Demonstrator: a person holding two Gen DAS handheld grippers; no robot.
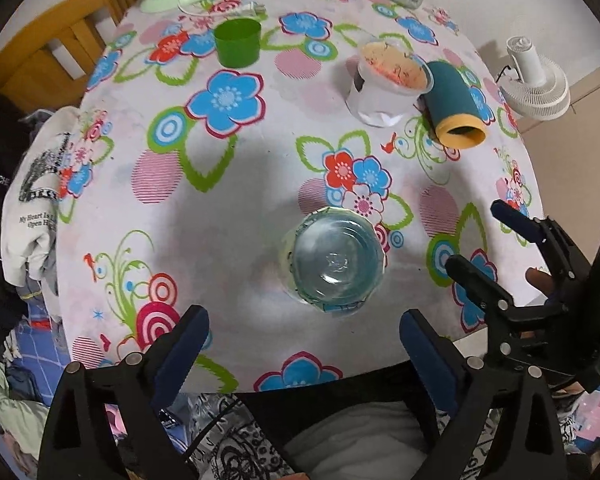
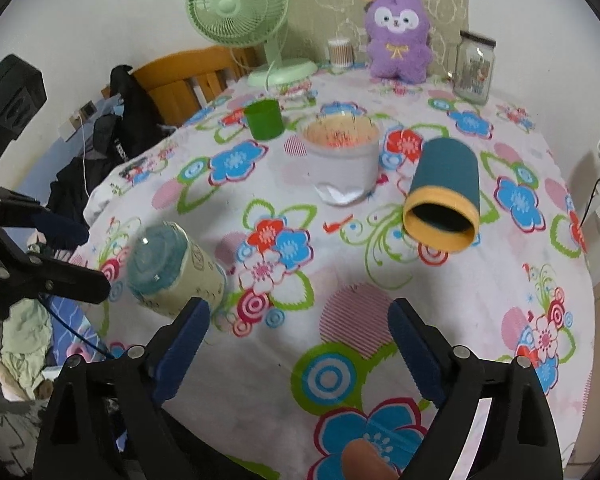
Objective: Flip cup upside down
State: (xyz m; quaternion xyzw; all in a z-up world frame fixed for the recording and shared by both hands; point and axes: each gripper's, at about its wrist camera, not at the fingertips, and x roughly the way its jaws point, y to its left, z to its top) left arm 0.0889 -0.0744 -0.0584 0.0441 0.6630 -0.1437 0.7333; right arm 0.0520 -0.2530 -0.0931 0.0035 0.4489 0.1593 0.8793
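A clear glass cup with a pale label (image 1: 334, 258) stands upside down on the flowered tablecloth (image 1: 240, 184), its base facing up. It also shows in the right wrist view (image 2: 172, 268) at the left. My left gripper (image 1: 304, 344) is open and empty, just in front of the cup, apart from it. My right gripper (image 2: 300, 336) is open and empty over the cloth, to the right of the cup; it also shows in the left wrist view (image 1: 480, 240). A teal cup with a yellow rim (image 2: 444, 196) lies on its side.
A white tub (image 2: 342, 160) stands mid-table and a green cup (image 2: 264, 118) farther back. At the far edge stand a green fan (image 2: 240, 12), a purple plush toy (image 2: 398, 36) and a glass jar (image 2: 474, 68). A white fan (image 1: 534, 80) and clothes (image 1: 32, 188) flank the table.
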